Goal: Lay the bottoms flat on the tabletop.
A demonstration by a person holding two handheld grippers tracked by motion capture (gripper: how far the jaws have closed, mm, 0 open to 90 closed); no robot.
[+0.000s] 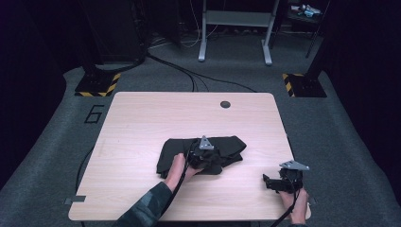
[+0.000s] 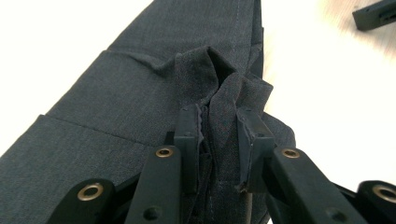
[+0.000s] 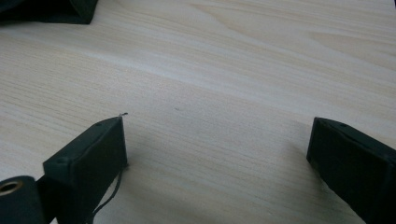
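Observation:
A dark grey folded garment (image 1: 172, 152) lies on the light wooden table (image 1: 142, 113), a little front of centre. My left gripper (image 1: 207, 158) sits on the garment's middle, held by a hand in a patterned sleeve. In the left gripper view the garment (image 2: 140, 93) is bunched into an upright fold, and my left gripper (image 2: 219, 126) is shut on that fold with both pads pressing it. My right gripper (image 1: 273, 182) rests near the table's front right corner. Seen up close, the right gripper (image 3: 217, 140) stands wide open over bare wood. The garment's corner (image 3: 46, 11) shows far off.
A round cable hole (image 1: 225, 104) sits near the table's far edge. Beyond the table stand a grey desk frame (image 1: 235, 28) and two yellow-and-black striped bases (image 1: 97, 86). Cables cross the grey floor. The other gripper's jaw tip (image 2: 373, 14) shows at the top right.

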